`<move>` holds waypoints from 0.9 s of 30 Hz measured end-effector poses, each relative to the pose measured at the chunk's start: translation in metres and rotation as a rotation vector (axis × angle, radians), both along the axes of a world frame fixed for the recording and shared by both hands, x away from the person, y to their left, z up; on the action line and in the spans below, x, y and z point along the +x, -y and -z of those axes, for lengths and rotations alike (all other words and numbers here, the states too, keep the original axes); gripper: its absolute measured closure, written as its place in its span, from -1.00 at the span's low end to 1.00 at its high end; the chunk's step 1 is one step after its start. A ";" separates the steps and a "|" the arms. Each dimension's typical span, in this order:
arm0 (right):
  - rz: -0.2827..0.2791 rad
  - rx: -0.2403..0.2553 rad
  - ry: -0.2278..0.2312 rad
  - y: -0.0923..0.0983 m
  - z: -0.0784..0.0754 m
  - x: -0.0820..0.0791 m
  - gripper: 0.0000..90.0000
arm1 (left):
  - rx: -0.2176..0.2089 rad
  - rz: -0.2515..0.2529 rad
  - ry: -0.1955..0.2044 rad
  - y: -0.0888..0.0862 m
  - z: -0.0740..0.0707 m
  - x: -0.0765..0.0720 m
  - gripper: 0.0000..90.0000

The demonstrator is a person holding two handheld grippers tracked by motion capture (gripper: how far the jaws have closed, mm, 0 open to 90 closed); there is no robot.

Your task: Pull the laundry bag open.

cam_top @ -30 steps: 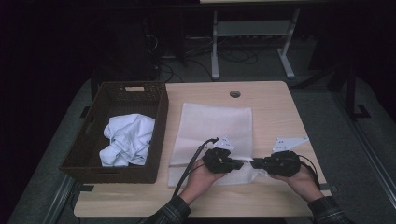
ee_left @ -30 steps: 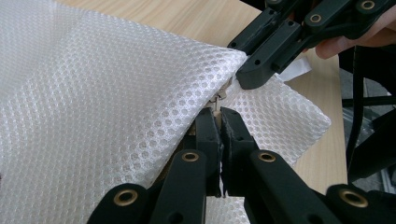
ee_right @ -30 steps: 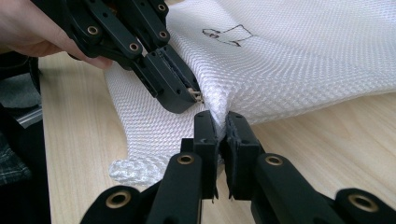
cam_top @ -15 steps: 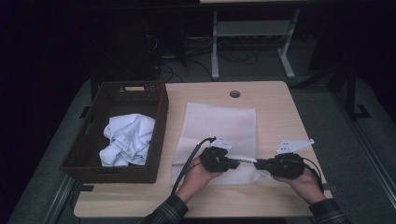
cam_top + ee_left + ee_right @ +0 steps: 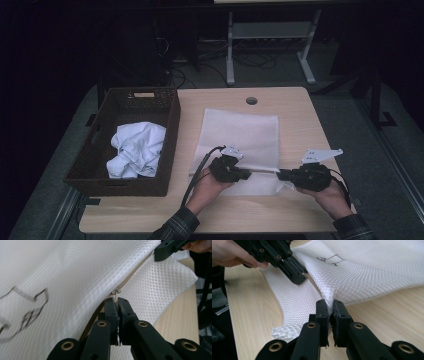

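1 white mesh bag (image 5: 242, 137), 1 basket (image 5: 100, 172), 2 hands held low and level: left gripper (image 5: 117, 301) pinches the zipper pull (image 5: 116, 292), right gripper (image 5: 329, 305) clamps the bag's edge.

white honeycomb-mesh bag (image 5: 240, 137), dark brown woven basket (image 5: 100, 170), pale wood-grain table (image 5: 295, 107)

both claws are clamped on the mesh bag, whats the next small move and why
Probably draw the left claw along the zipper toward the right claw. It is shut on the zipper pull, and the right claw pins the mesh bag at its edge, holding it taut.
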State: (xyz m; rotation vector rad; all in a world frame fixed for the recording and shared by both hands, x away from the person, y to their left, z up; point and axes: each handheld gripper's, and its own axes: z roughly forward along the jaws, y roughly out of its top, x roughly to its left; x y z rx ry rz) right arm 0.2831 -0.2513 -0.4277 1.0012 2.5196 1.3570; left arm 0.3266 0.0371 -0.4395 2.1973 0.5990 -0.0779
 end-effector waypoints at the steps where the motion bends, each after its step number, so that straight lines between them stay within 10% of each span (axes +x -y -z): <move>1: -0.002 0.005 -0.003 0.001 0.001 0.000 0.86 | 0.006 0.003 0.007 0.000 -0.001 0.000 0.94; 27: 0.029 -0.014 -0.005 0.012 0.002 -0.001 0.86 | 0.009 -0.003 -0.007 -0.006 0.004 0.005 0.93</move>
